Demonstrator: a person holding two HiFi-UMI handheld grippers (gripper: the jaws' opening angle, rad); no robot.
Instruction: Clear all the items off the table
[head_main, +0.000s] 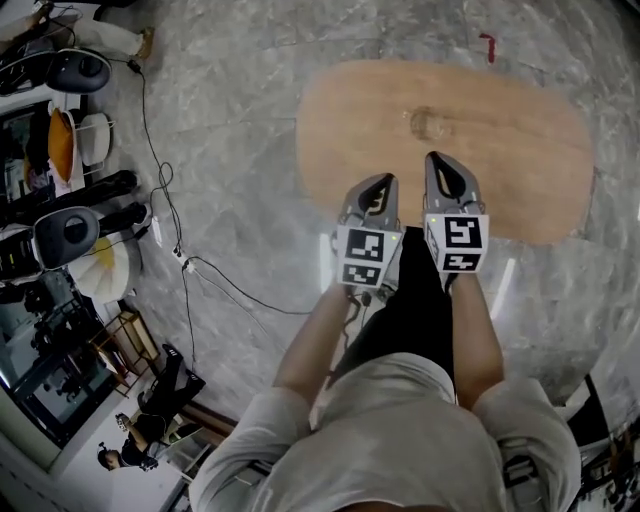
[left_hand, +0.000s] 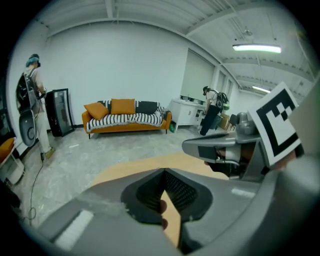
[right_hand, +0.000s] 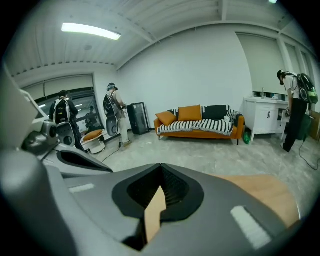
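Two grippers are held over one wooden table (head_main: 520, 130): the left gripper (head_main: 381, 189) and right gripper (head_main: 440, 168), each clenched tip to tip. The table's near edge is partly covered.

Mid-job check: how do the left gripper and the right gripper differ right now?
The right gripper reaches farther over the wooden table than the left gripper. The left gripper's marker cube carries a different square pattern from the right gripper's marker cube. Shared: both have their jaws together with nothing between them, and both point across the table.
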